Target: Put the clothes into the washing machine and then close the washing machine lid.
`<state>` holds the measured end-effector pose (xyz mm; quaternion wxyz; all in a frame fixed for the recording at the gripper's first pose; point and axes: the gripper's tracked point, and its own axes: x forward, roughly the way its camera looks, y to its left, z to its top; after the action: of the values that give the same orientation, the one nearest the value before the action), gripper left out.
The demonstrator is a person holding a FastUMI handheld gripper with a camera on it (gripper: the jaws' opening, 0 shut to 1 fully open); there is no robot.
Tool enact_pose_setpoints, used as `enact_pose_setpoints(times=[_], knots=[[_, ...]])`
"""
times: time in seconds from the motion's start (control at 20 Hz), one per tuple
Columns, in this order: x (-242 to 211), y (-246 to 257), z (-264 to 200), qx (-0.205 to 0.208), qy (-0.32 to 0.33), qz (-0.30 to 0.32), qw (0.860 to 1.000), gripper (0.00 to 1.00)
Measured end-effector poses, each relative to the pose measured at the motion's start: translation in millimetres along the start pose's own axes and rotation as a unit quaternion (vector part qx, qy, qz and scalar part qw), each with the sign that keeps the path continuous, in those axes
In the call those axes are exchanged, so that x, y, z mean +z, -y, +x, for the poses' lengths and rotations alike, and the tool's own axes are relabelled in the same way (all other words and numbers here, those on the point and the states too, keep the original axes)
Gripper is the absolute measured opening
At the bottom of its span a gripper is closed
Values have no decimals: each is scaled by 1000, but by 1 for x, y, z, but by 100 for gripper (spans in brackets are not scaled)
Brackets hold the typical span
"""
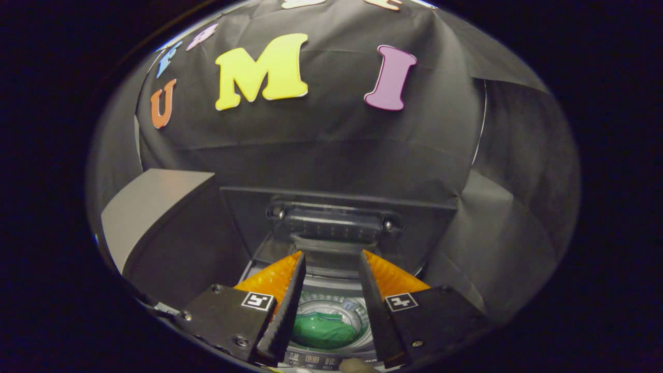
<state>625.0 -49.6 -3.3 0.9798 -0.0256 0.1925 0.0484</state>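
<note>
A green garment (323,330) lies down inside the washing machine drum (331,306), seen between and below my fingers. The machine's dark lid (336,220) stands raised upright behind the opening, its handle part just beyond my fingertips. My gripper (331,255) hovers above the opening, open, with nothing between its fingers. The machine's control panel (316,360) shows under the fingers, nearest to me.
A grey box-like block (150,212) stands to the left of the machine. The black cloth wall hangs close behind the raised lid and folds round on the right. A small part of a fingertip-like pale thing (355,366) shows by the control panel.
</note>
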Motion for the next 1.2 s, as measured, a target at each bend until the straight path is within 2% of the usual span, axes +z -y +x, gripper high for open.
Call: enact_pose_setpoints(times=[0.3,0.6,1.2], knots=[[41,0,10,-6,16,22,1000,65],[76,-8,40,-5,27,27,999,65],[71,-7,103,-20,15,43,999,65]])
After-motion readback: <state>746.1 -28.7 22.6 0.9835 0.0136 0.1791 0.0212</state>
